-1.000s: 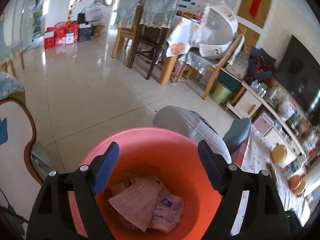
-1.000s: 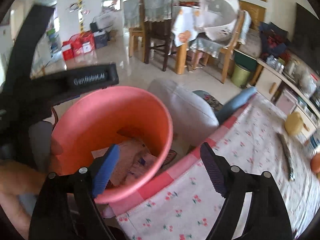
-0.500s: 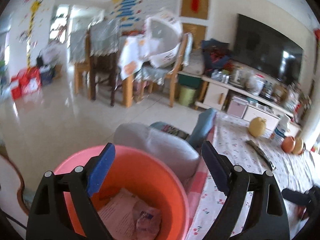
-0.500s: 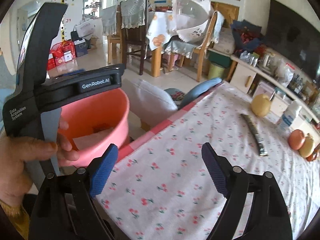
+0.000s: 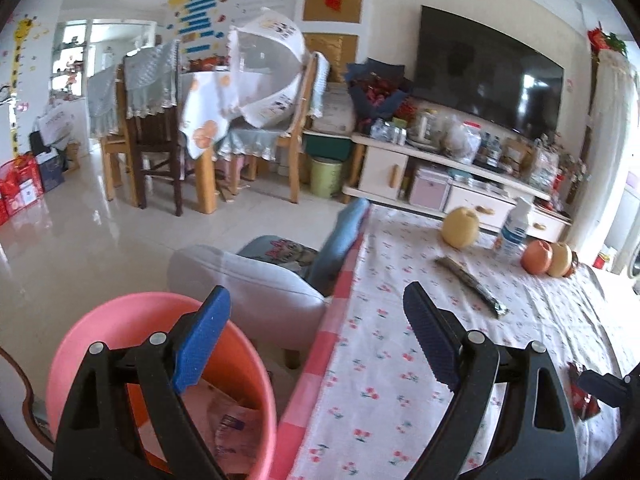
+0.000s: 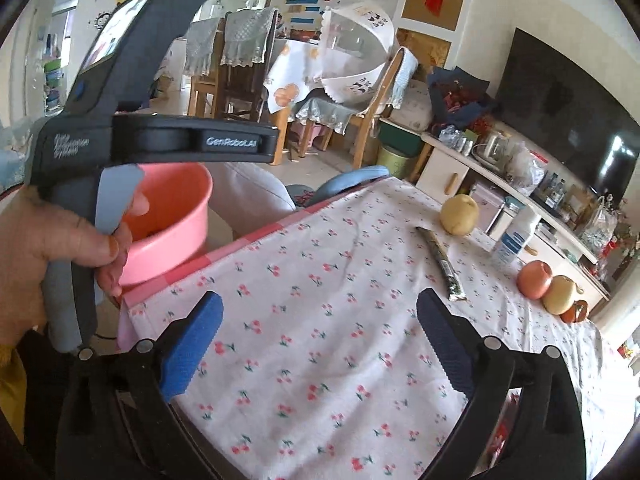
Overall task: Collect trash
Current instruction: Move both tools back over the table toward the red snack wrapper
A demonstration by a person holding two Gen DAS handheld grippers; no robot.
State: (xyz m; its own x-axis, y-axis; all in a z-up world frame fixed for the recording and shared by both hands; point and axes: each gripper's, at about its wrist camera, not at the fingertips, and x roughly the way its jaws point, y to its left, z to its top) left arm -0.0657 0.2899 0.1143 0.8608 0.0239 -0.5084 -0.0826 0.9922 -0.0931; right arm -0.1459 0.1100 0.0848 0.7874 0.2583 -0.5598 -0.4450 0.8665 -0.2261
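Observation:
A pink bucket (image 5: 112,332) with paper trash (image 5: 236,432) in it stands on the floor beside the table's left edge; it also shows in the right wrist view (image 6: 176,216). A dark stick wrapper (image 5: 470,286) lies on the cherry-print tablecloth (image 5: 392,360), seen too in the right wrist view (image 6: 442,264). A red wrapper (image 5: 582,394) lies at the right, near the right gripper's tip. My left gripper (image 5: 316,336) is open and empty over the table's left edge. My right gripper (image 6: 320,336) is open and empty above the cloth.
A yellow pear (image 5: 460,226), a small white bottle (image 5: 514,228), and a red and a yellow apple (image 5: 546,256) stand at the table's far end. A grey padded chair (image 5: 248,280) stands behind the bucket. A dining table and TV stand lie beyond.
Both grippers have swung right, away from above the bucket toward the table. The bucket has slid to the left of both views. Both stay open.

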